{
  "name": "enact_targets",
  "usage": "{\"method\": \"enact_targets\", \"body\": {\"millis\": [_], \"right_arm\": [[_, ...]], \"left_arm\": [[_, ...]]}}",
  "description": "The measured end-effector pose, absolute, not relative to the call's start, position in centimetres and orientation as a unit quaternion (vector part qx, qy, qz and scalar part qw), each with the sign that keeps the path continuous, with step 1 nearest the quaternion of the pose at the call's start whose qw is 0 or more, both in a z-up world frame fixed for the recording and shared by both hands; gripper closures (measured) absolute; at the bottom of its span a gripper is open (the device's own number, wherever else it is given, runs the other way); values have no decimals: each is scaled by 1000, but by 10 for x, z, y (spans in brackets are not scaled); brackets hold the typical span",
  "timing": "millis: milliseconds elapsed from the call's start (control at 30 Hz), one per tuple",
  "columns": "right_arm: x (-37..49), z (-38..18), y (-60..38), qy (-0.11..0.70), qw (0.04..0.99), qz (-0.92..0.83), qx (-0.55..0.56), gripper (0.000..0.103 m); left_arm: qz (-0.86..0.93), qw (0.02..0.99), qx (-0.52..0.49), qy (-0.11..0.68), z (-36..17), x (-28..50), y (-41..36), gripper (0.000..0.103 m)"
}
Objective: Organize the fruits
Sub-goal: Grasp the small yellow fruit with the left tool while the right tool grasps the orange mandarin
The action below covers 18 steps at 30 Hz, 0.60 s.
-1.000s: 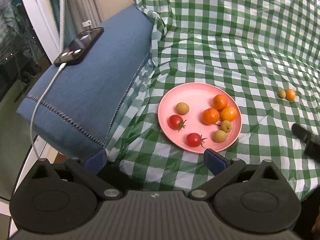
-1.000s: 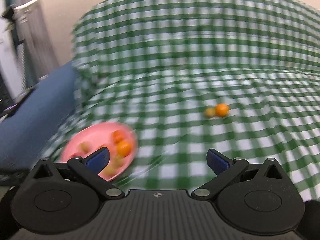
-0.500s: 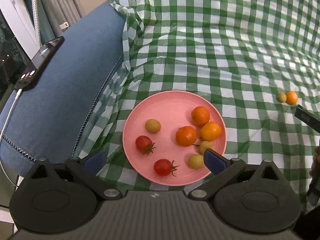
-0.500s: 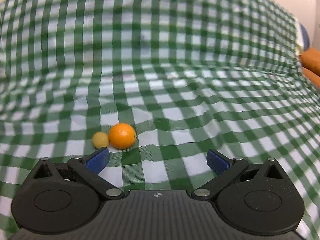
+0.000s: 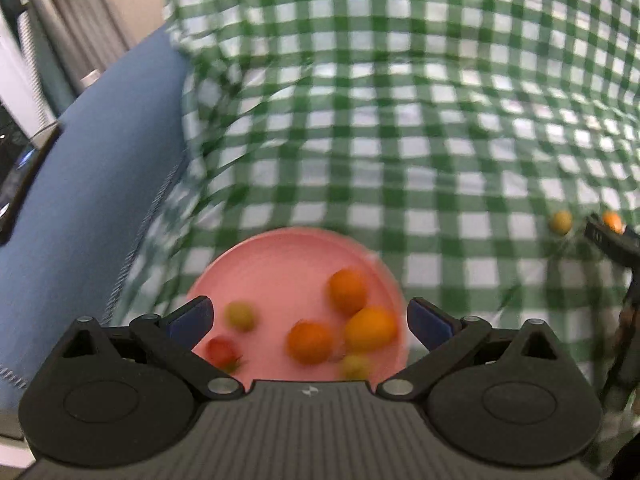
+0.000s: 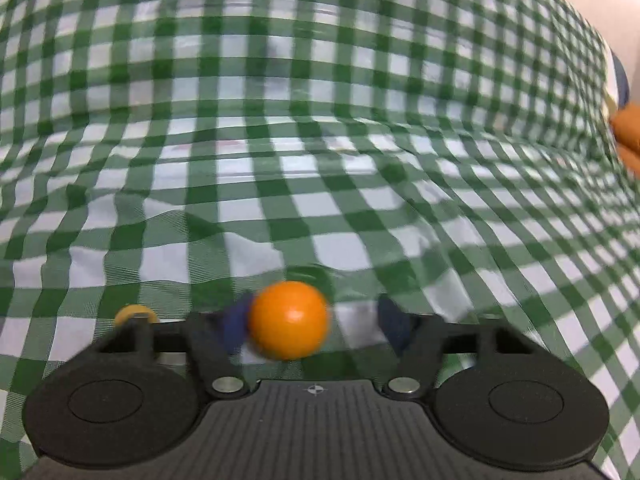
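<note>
done: several small round fruits sit on the round pink plate (image 5: 280,264) under the wide-apart left gripper (image 5: 308,320) | now: right gripper (image 6: 312,326) has been closing around the small round orange fruit (image 6: 289,320), a gap shows on one side | left: small yellow fruit (image 6: 134,316) beside it

No writing can be read anywhere here. The only sign is a small round emblem moulded into the ribbed grey body of each gripper, at the middle of its top edge: one on the left gripper (image 5: 309,317) and one on the right gripper (image 6: 315,326). Each is a plain mark without letters or numbers. The dark phone (image 5: 16,184) lying at the left edge on the blue cushion (image 5: 92,208) shows a faint glow, but it is too blurred and too far to the side to make out any characters.
</note>
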State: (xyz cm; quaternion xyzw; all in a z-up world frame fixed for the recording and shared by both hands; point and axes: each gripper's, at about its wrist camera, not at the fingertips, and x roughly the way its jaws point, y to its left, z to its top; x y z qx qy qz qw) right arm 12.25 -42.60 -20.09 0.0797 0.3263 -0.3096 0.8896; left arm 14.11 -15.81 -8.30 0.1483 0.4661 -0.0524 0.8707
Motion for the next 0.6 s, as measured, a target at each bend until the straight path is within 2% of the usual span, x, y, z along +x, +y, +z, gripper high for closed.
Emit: {"method": "enact_targets", "body": {"millis": [67, 300, 600], "right_arm": [[114, -200, -435, 332, 880, -330, 86, 62], [79, -197, -481, 325, 836, -414, 155, 62], [75, -203, -489, 318, 839, -411, 162, 58]], "left_arm": [[-75, 877, 144, 452, -85, 146, -183, 0], [-211, 868, 151, 424, -121, 165, -279, 0], [-251, 821, 126, 498, -184, 204, -340, 0]]}}
